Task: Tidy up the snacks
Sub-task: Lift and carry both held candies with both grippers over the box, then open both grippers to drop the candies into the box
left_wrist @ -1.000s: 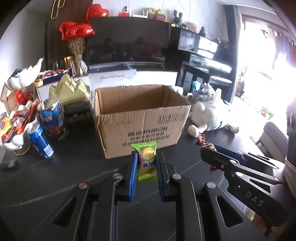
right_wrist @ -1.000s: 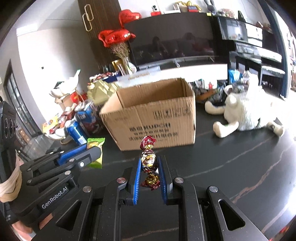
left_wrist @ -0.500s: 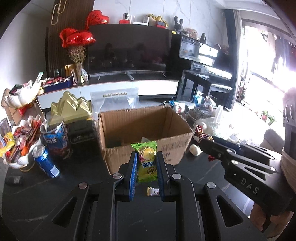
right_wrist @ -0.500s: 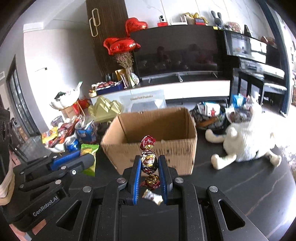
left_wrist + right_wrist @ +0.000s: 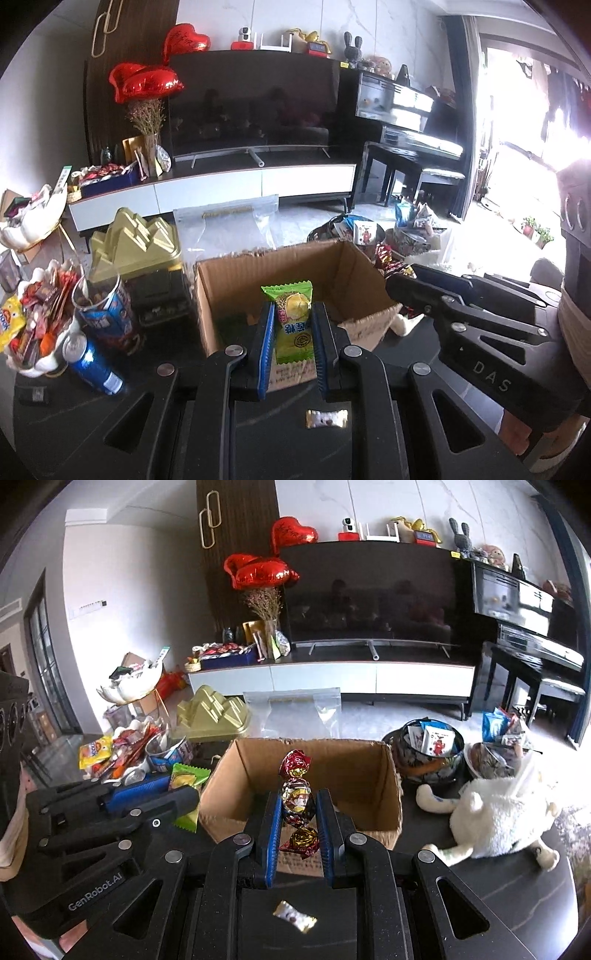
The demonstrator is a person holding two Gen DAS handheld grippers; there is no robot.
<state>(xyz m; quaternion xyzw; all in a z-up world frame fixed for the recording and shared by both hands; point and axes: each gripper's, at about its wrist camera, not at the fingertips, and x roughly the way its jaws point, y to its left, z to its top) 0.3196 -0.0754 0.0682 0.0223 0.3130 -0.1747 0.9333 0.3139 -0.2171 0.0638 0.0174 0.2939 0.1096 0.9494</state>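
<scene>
Two grippers above the cardboard box [image 5: 236, 291]: left gripper [image 5: 291, 343] clamps a green snack packet [image 5: 293, 321]; right gripper [image 5: 298, 823] clamps a foil-wrapped candy [image 5: 297, 799].

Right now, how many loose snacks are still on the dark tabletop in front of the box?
1: a small silver-wrapped candy on the dark tabletop, behind the gripper fingers, short of the cardboard box. The grippers may hide others.

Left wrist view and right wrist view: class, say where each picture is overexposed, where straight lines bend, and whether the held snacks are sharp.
Left wrist view: the doorway at right is blown out white, the TV stand bows, the green packet is sharp. Right wrist view: evenly lit, the piano curves, the candy is sharp.
</scene>
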